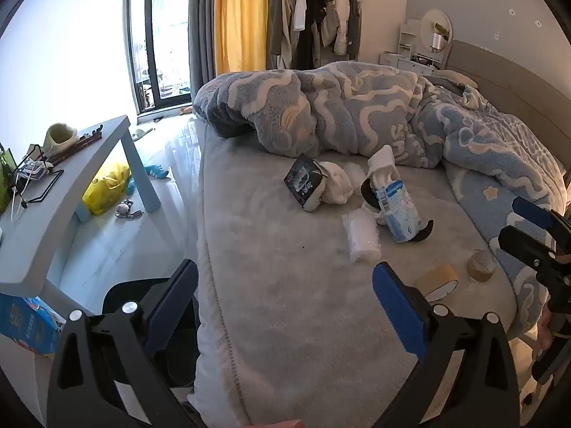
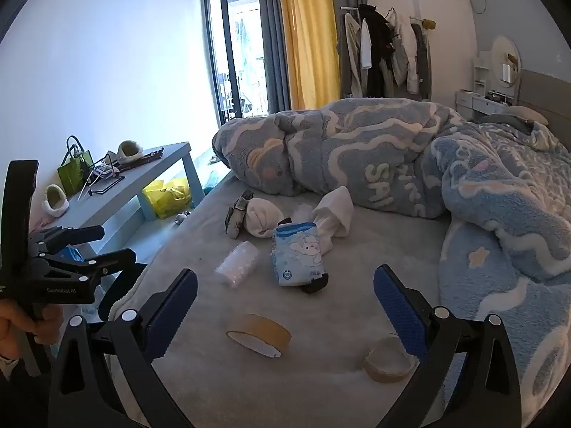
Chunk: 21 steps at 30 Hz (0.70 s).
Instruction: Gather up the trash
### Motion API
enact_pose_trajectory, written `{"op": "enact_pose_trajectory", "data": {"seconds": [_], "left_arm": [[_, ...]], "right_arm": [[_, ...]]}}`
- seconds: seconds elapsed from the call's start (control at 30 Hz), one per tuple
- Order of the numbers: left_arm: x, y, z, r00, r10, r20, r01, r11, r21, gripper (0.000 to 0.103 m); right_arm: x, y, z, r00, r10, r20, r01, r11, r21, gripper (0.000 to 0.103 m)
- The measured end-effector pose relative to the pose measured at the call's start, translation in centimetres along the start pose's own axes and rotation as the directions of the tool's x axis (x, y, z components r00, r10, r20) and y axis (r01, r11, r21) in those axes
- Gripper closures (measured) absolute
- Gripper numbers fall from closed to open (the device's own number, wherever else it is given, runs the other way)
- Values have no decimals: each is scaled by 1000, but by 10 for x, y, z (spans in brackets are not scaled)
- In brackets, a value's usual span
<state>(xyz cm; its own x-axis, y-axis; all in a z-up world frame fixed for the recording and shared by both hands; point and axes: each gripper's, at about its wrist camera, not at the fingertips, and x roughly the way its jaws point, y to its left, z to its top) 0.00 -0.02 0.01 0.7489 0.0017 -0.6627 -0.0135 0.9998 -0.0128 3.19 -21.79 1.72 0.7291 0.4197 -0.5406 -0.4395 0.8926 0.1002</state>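
Observation:
Loose items lie on the grey bed sheet (image 2: 321, 385): a clear crumpled plastic wrap (image 2: 238, 263) (image 1: 361, 236), a blue tissue pack (image 2: 299, 255) (image 1: 397, 210), a dark packet (image 1: 306, 186) (image 2: 236, 218), white socks (image 2: 262, 219) and two tape rolls (image 2: 259, 335) (image 2: 389, 358). My left gripper (image 1: 285, 303) is open and empty over the bed's near left edge. It also shows in the right wrist view (image 2: 107, 242). My right gripper (image 2: 285, 306) is open and empty above the tape rolls. It also shows in the left wrist view (image 1: 514, 217).
A blue patterned quilt (image 2: 392, 149) is heaped across the far and right side of the bed. A grey side table (image 1: 53, 196) with clutter stands left. A yellow bag (image 1: 105, 187) lies under it. A black bin (image 1: 142, 321) sits beside the bed.

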Motion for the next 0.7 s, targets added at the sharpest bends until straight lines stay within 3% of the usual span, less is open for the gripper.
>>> {"op": "enact_pose_trajectory", "data": {"seconds": [0.3,0.7], "left_arm": [[0,1,0,1000,-7,1,7,1000,-12,3],[-3,3,-1,1000,1,6,-1,1000,-3,3]], "right_arm": [[1,2,0,1000,-29,7,29,1000,-9,3],[-1,-1,1,1000,-9,5,9,1000,8,3]]}}
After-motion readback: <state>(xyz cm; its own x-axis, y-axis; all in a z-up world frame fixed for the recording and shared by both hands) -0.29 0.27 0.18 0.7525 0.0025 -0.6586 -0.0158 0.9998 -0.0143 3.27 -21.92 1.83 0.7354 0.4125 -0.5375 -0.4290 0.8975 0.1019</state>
